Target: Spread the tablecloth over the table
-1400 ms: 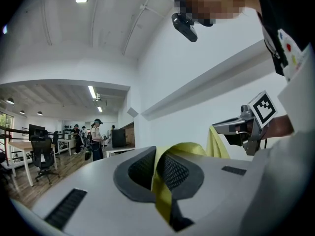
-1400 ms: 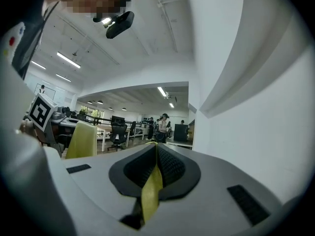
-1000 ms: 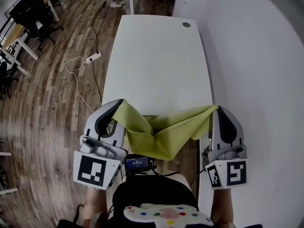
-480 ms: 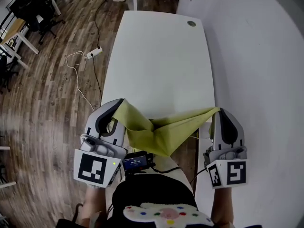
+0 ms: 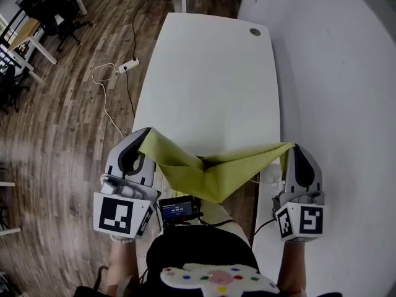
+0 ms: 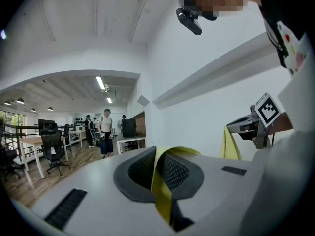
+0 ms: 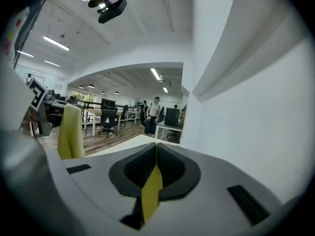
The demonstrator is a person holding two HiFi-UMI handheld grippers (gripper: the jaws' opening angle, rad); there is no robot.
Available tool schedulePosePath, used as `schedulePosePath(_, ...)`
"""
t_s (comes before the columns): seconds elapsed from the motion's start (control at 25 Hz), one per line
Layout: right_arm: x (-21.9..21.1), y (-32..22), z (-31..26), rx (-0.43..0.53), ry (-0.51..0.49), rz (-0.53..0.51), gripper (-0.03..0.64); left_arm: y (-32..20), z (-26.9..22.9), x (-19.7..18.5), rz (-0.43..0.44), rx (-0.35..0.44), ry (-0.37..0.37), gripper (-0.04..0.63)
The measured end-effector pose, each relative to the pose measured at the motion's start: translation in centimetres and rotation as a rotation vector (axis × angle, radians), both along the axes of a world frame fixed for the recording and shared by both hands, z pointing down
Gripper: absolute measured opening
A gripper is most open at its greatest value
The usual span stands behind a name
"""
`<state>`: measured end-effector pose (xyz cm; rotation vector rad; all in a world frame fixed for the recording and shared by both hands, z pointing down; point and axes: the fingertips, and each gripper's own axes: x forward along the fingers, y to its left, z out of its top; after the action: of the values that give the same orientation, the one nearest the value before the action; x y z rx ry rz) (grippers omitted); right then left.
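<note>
Screen device: a small dark unit with a lit display [image 5: 178, 209] is sitting nearest of all, at the person's front, between the two marker cubes.

Left gripper: the left gripper [image 5: 145, 133] is pinching the left corner of the tablecloth; its own view shows a yellow-green strip squeezed between the dark pads, with the jaws drawn tight together on it.

Right gripper: the right gripper [image 5: 292, 146] is pinching the right corner the same way, its jaws clamped narrow on a fold of cloth running down between the pads.

Tablecloth: the yellow-green tablecloth [image 5: 210, 173] is hanging in a slack, folded swag between the two grippers, at the near end of the table. Its far edge is overlapping the table's near edge in the head view; whether it is touching the top I cannot tell.

Table: the long white table [image 5: 210, 85] is stretching away from the person, its top uncovered beyond the cloth.

Grommet: a round grey cable port [image 5: 255, 32] is sitting at the table's far right corner.

Wall: a white wall [image 5: 334, 73] is running along the table's right side.

Floor: a white power strip [image 5: 129, 65] with its cable is lying on the wooden floor, left of the table.

Far room: a person [image 7: 153, 114] is standing among desks and office chairs.
</note>
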<state>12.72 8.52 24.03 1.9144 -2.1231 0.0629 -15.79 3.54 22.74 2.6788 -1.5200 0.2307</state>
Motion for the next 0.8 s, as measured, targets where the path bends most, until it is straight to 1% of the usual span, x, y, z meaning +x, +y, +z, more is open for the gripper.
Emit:
schedulePosePath(0.12,2.0,0.7,1.1,-0.014,0.007,0.057,0.035,-0.3,0.2,-1.1,-0.034,0.032,-0.037,0.014)
schedulePosePath(0.2,4.0,1.4,1.8,-0.03,0.033,0.107,0.035,-0.5,0.4,-2.1,-0.069,0.046,-0.062,0.014)
schedulePosePath(0.28,6.3,2.0,2.2,-0.051,0.059,0.172,0.035,-0.8,0.7,-3.5,-0.112,0.045,-0.089,0.014)
schedulePosePath(0.4,10.3,2.4,2.4,-0.066,0.072,0.282,0.035,-1.6,0.9,-5.0,-0.17,0.05,-0.131,0.014)
schedulePosePath(0.56,15.2,3.1,2.3,-0.053,0.031,0.39,0.035,-2.2,1.2,-6.5,-0.226,0.054,-0.153,0.014)
schedulePosePath(0.68,18.0,3.4,0.9,-0.035,-0.008,0.465,0.035,-2.6,0.5,-8.1,-0.258,0.057,-0.175,0.014)
schedulePosePath(0.8,20.5,3.2,-0.7,0.002,0.019,0.522,0.035,-3.3,0.3,-9.6,-0.302,0.062,-0.191,0.014)
